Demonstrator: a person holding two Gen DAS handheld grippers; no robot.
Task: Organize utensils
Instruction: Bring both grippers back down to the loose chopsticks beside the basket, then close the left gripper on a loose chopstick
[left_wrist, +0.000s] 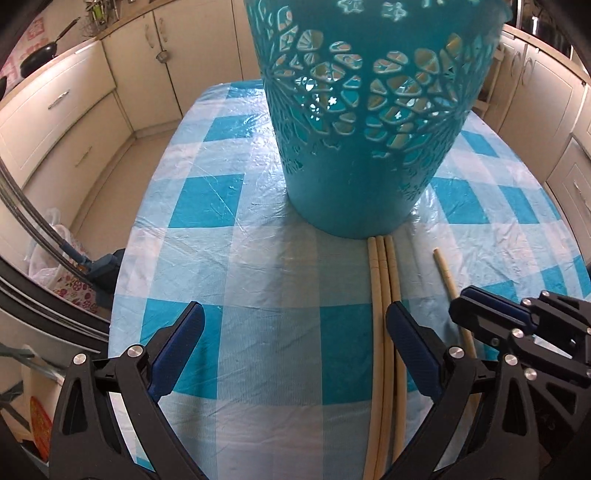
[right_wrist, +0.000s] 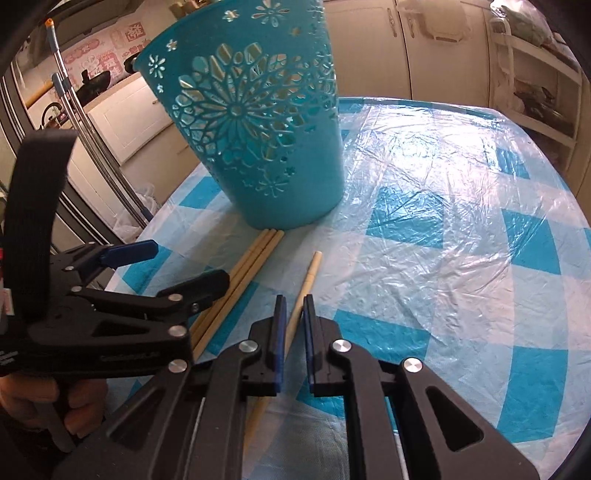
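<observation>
A teal cut-out basket (left_wrist: 365, 122) stands upright on the checked table; it also shows in the right wrist view (right_wrist: 266, 129). Three pale chopsticks (left_wrist: 384, 295) lie side by side with their tips at its base, also seen in the right wrist view (right_wrist: 243, 273). A single chopstick (left_wrist: 448, 277) lies apart to the right. My left gripper (left_wrist: 295, 332) is open, its right finger beside the three chopsticks. My right gripper (right_wrist: 294, 306) has its jaws narrowly apart around the single chopstick (right_wrist: 308, 277), which lies on the table between them.
The table (right_wrist: 461, 221) carries a blue-and-white checked cloth under clear plastic. Kitchen cabinets (left_wrist: 74, 122) ring the room. Mop poles and plastic bags (left_wrist: 55, 240) stand on the floor left of the table. A shelf unit (right_wrist: 535, 85) is at the far right.
</observation>
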